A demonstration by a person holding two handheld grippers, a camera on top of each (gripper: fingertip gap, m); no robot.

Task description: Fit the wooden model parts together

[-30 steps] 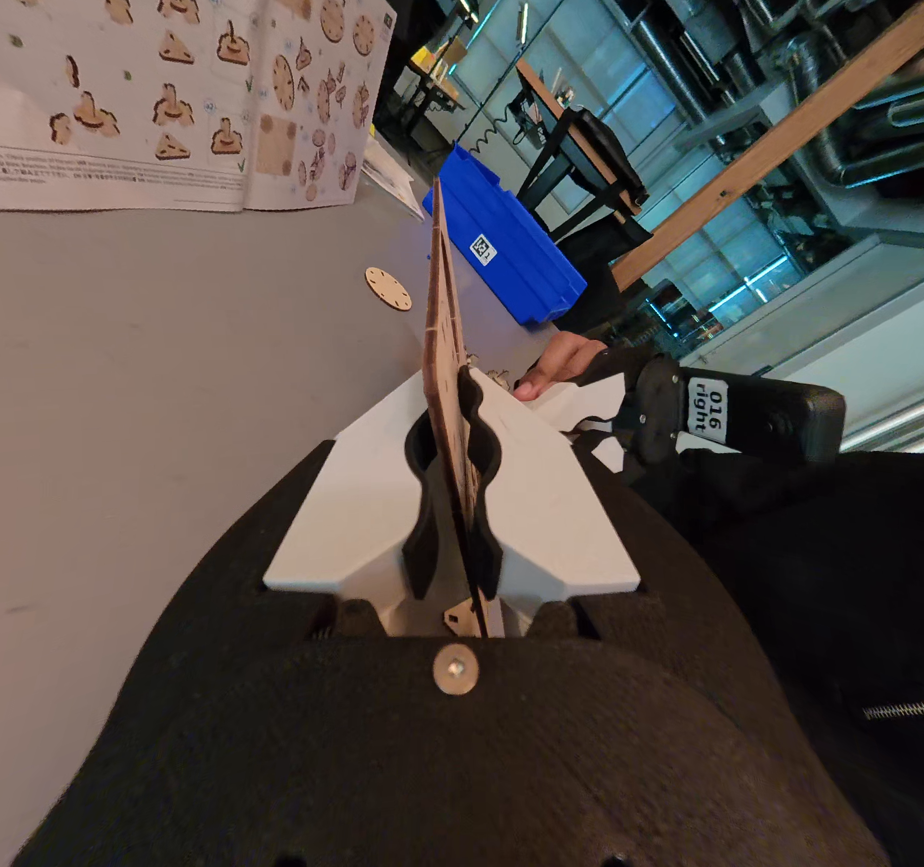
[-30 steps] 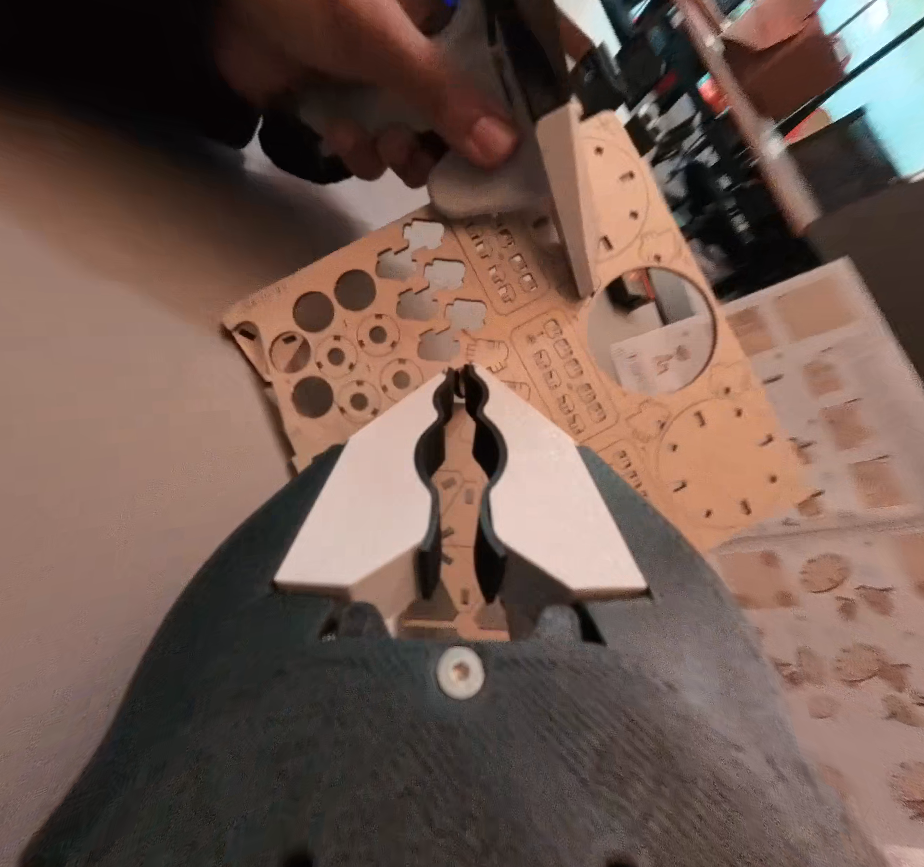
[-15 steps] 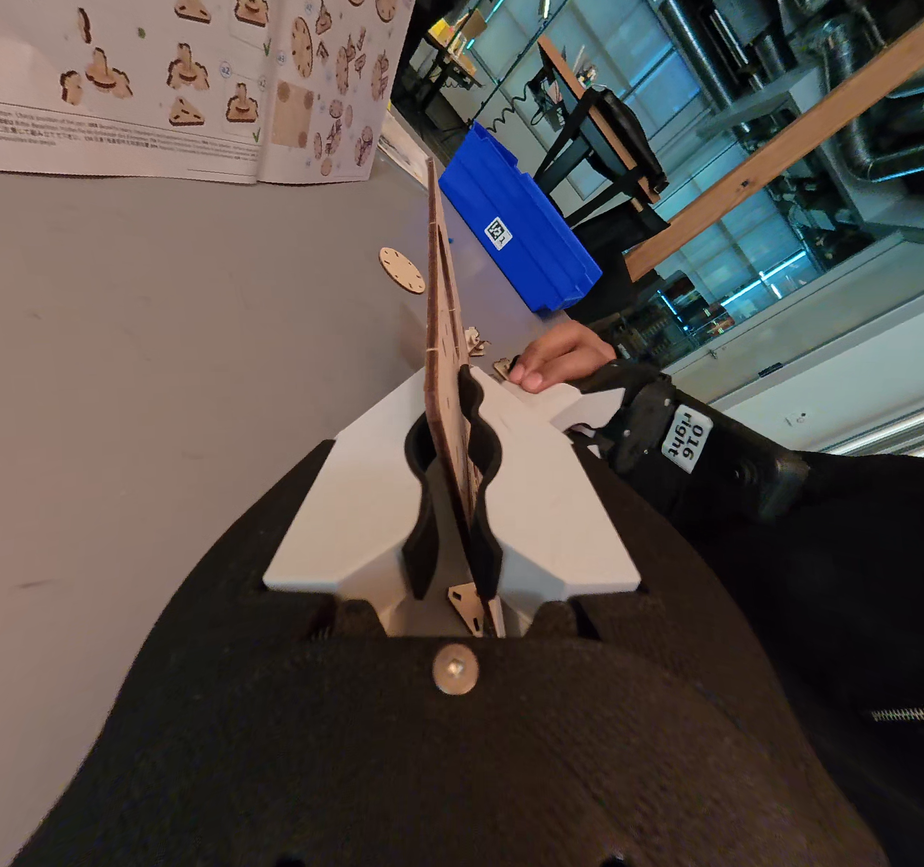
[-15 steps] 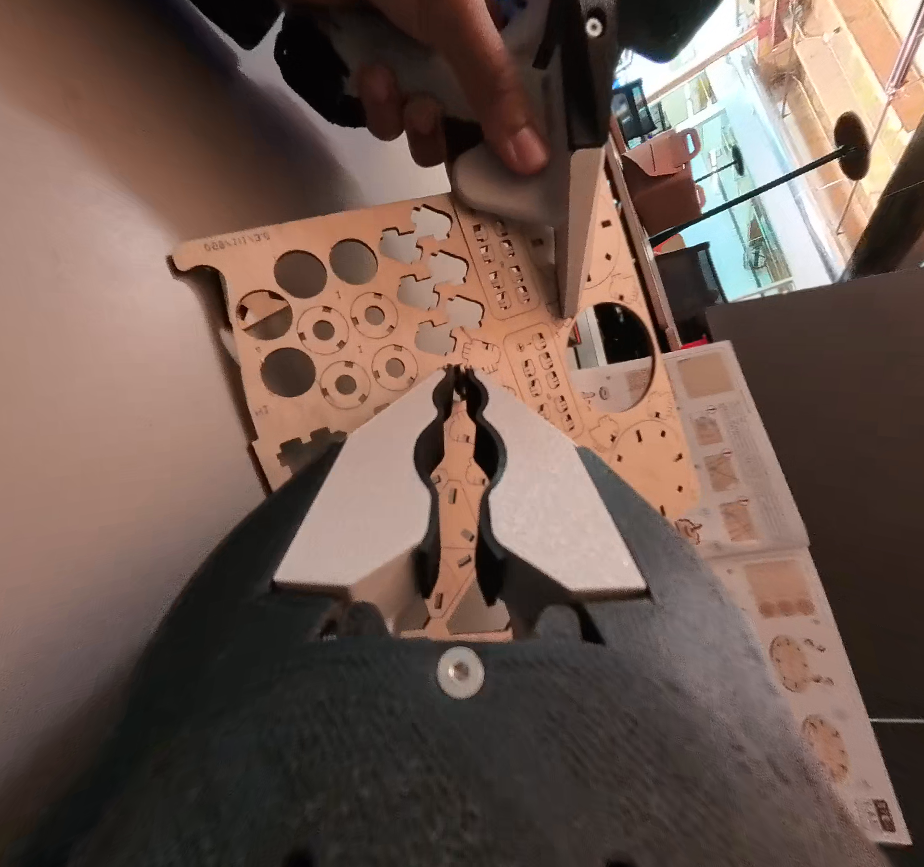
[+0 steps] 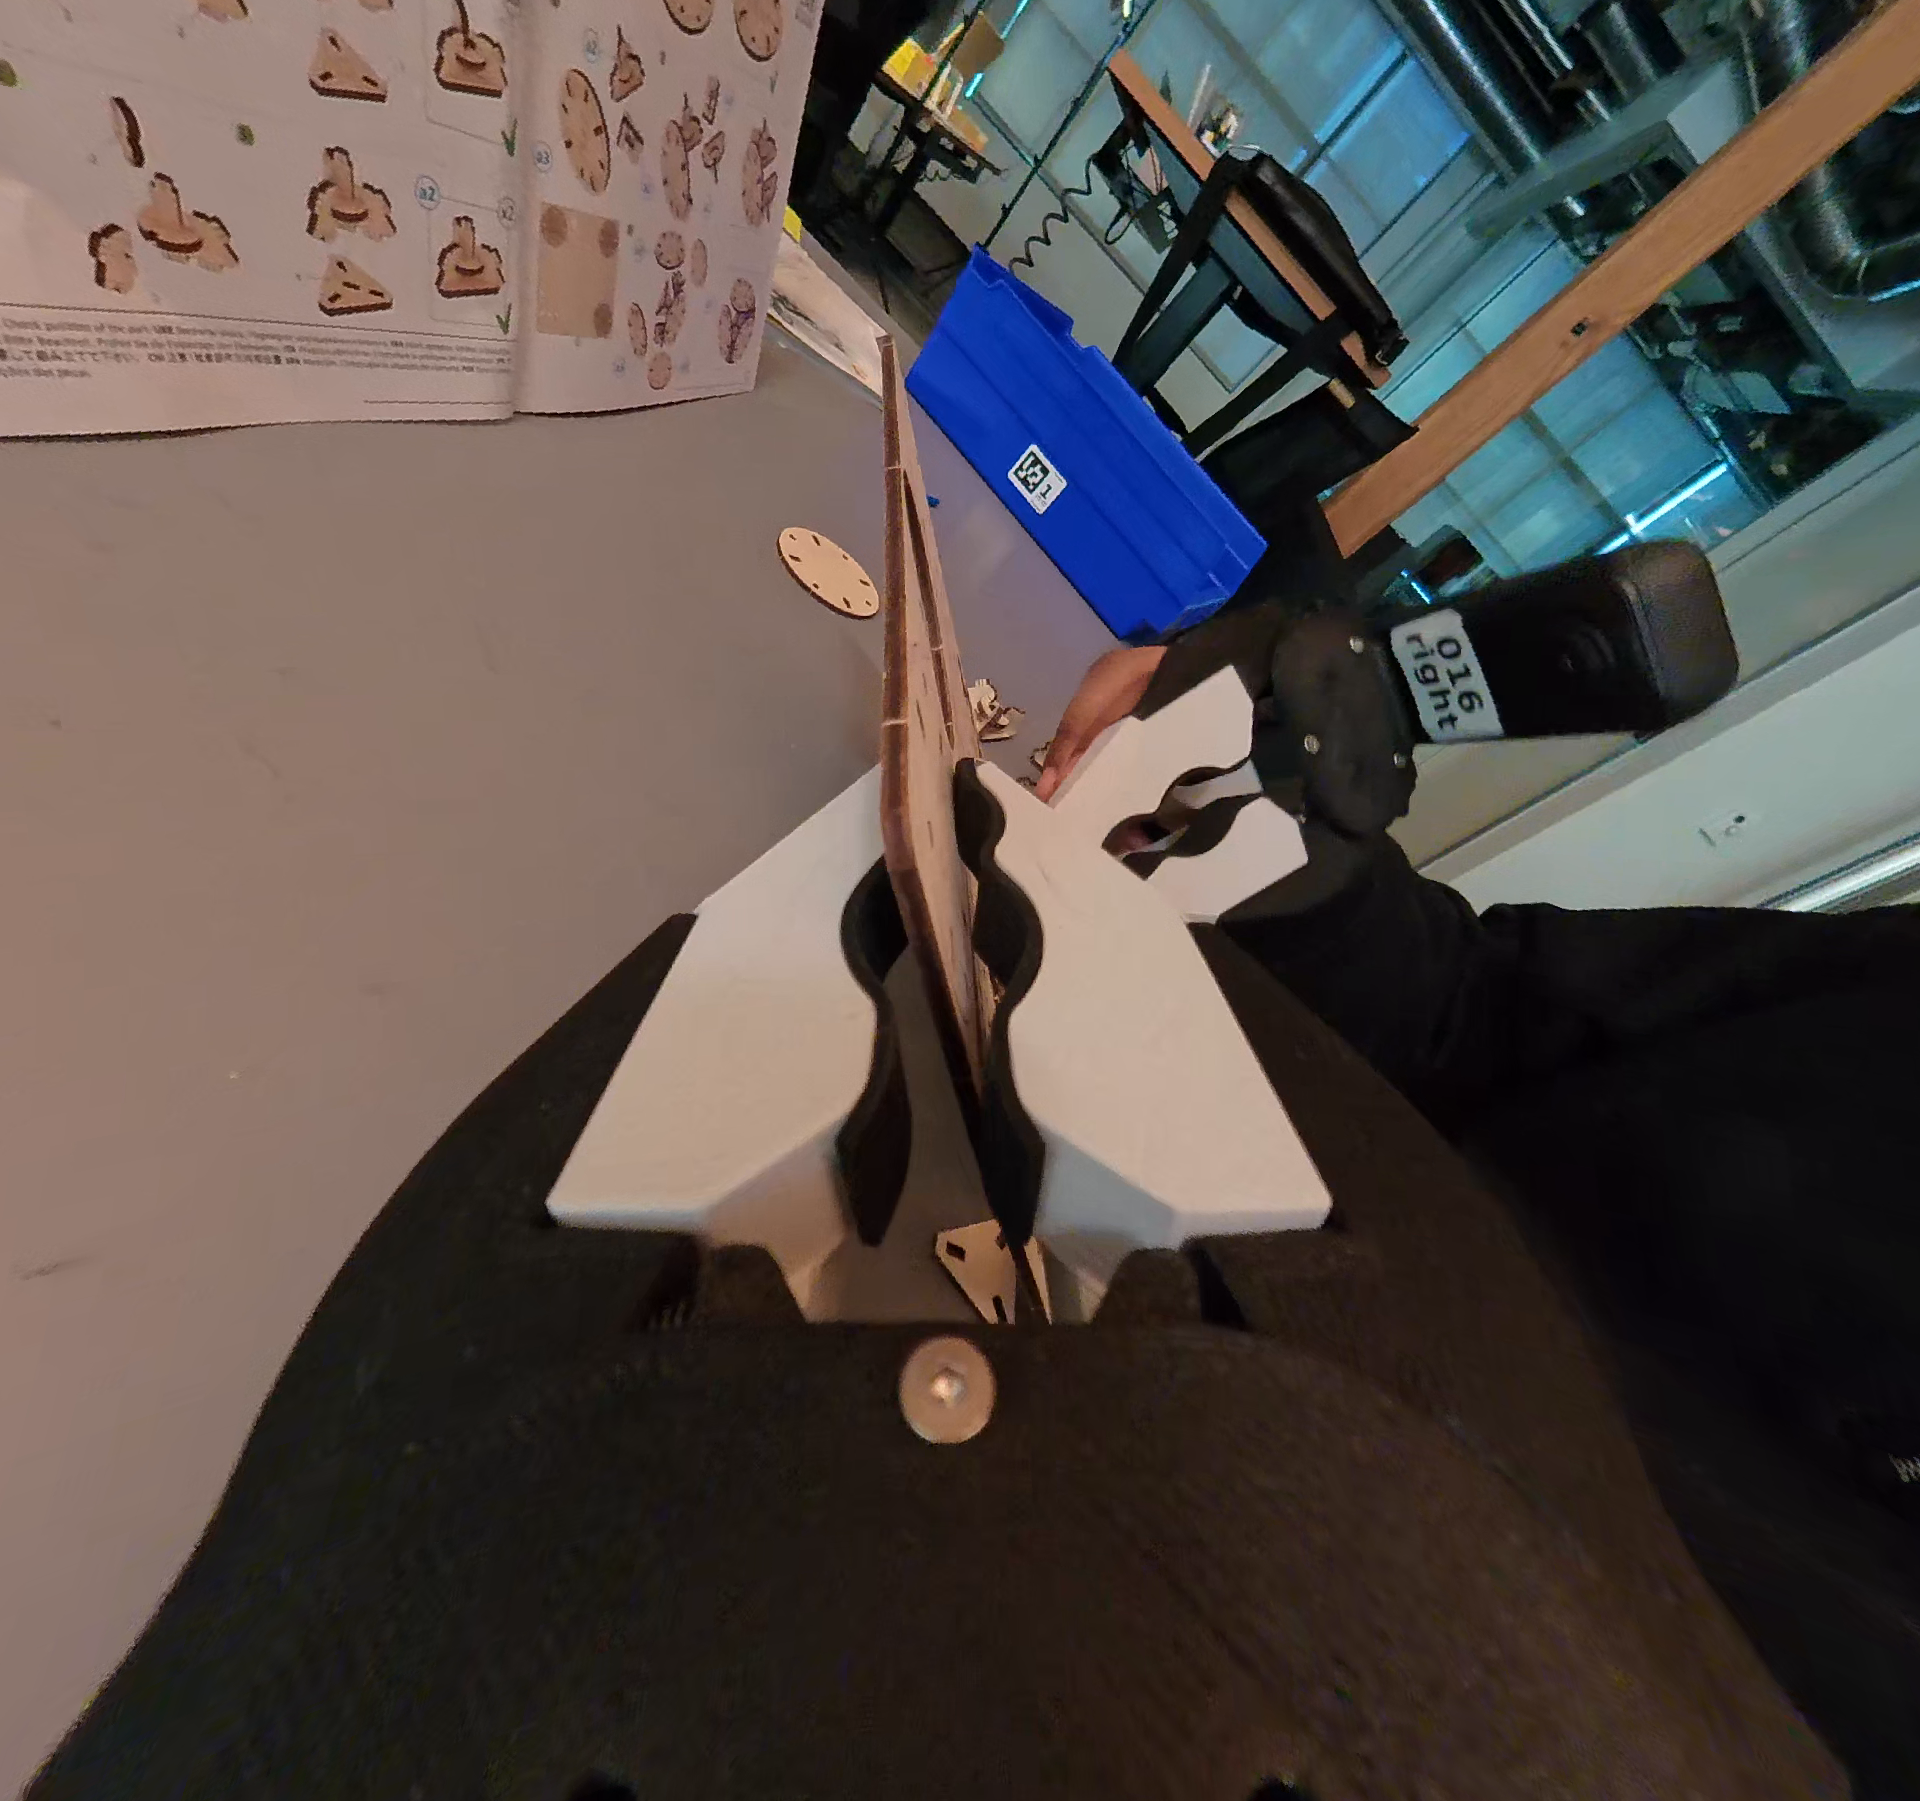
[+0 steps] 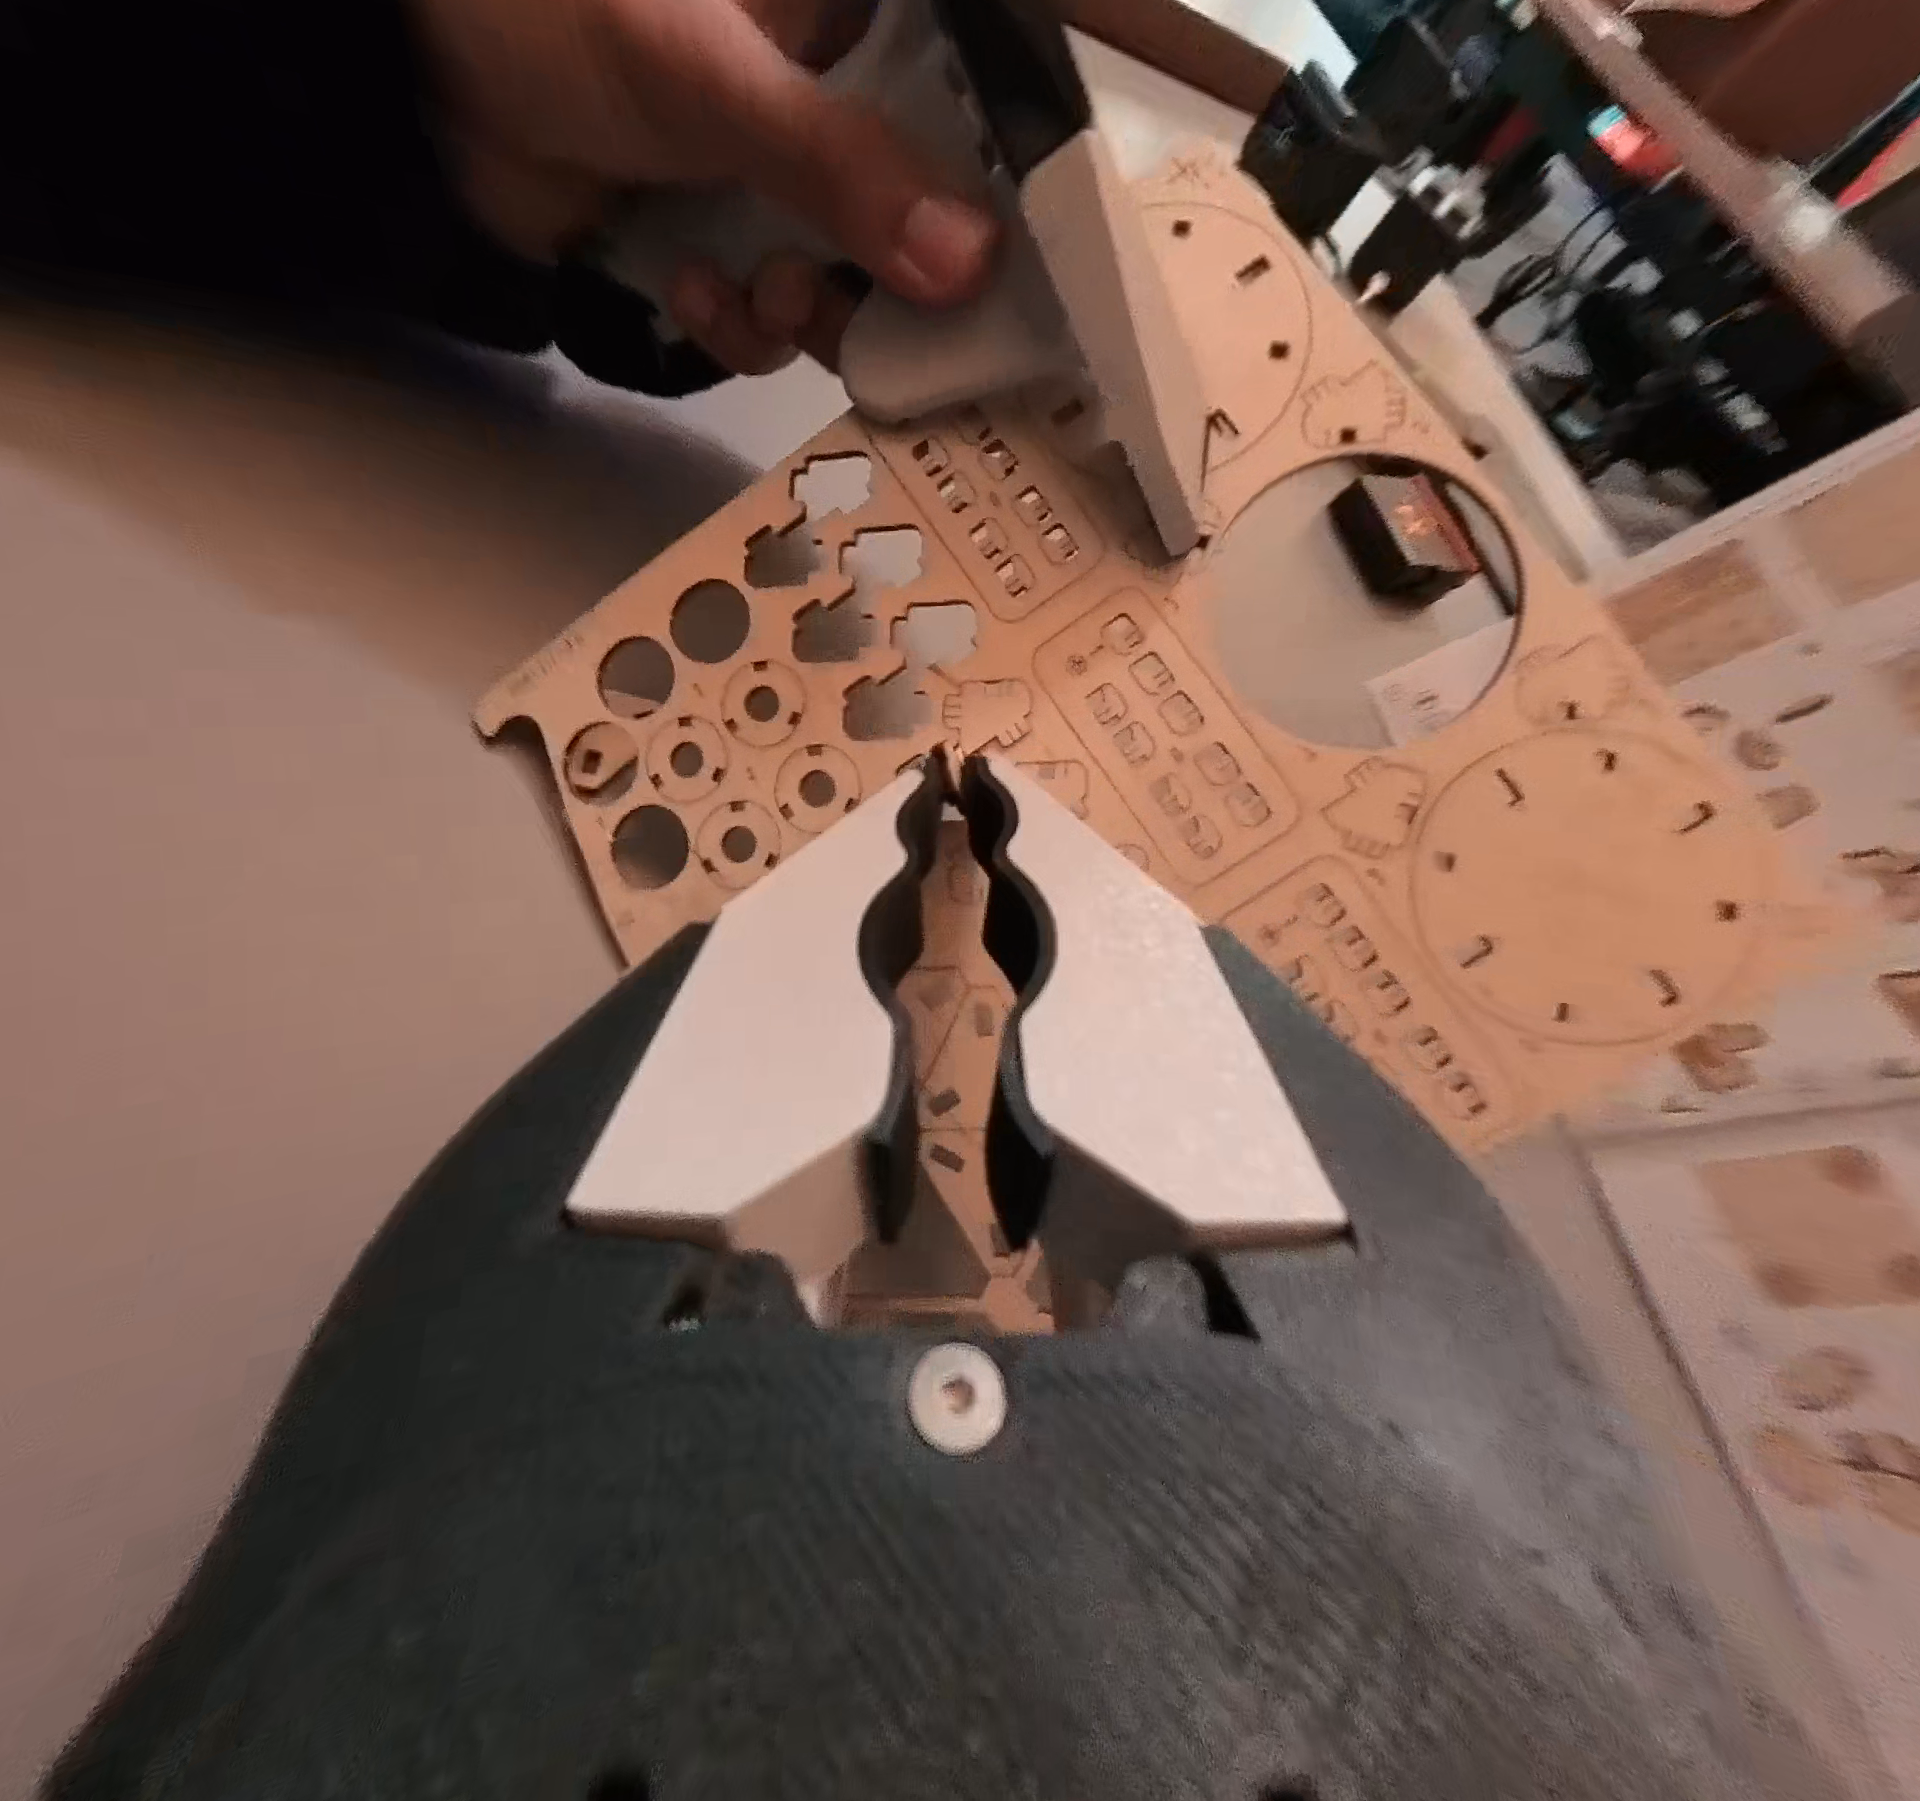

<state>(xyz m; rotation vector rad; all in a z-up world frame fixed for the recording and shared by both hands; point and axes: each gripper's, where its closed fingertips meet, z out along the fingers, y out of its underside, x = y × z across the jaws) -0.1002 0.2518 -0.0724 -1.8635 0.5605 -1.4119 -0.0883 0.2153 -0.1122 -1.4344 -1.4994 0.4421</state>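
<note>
In the left wrist view, the left gripper [image 5: 940, 795] had its jaws clamped on a thin laser-cut plywood sheet [image 5: 914, 671], seen edge-on and standing upright between the black pads. Left of the sheet, a small wooden disc [image 5: 828, 572] lay flat on the grey table [image 5: 364, 712], and beyond the disc an open instruction booklet [image 5: 395, 141] was spread out. Right of the sheet stood a blue bin [image 5: 1081, 473], with a few small loose wooden pieces [image 5: 992, 707] near the sheet's foot. The right gripper [image 5: 1174, 821] hung just right of the sheet, a hand [image 5: 1096, 712] behind it. In the right wrist view, the same plywood sheet [image 6: 1143, 743] showed its face, full of round and cloud-shaped cut-outs and a large circular hole. The right gripper [image 6: 951, 775] had its jaws pinched on a small tab of wood at the sheet's face; whether that piece was free of the sheet could not be told. Above, a hand [image 6: 675, 89] held the left gripper [image 6: 1132, 421] on the sheet's upper edge.
</note>
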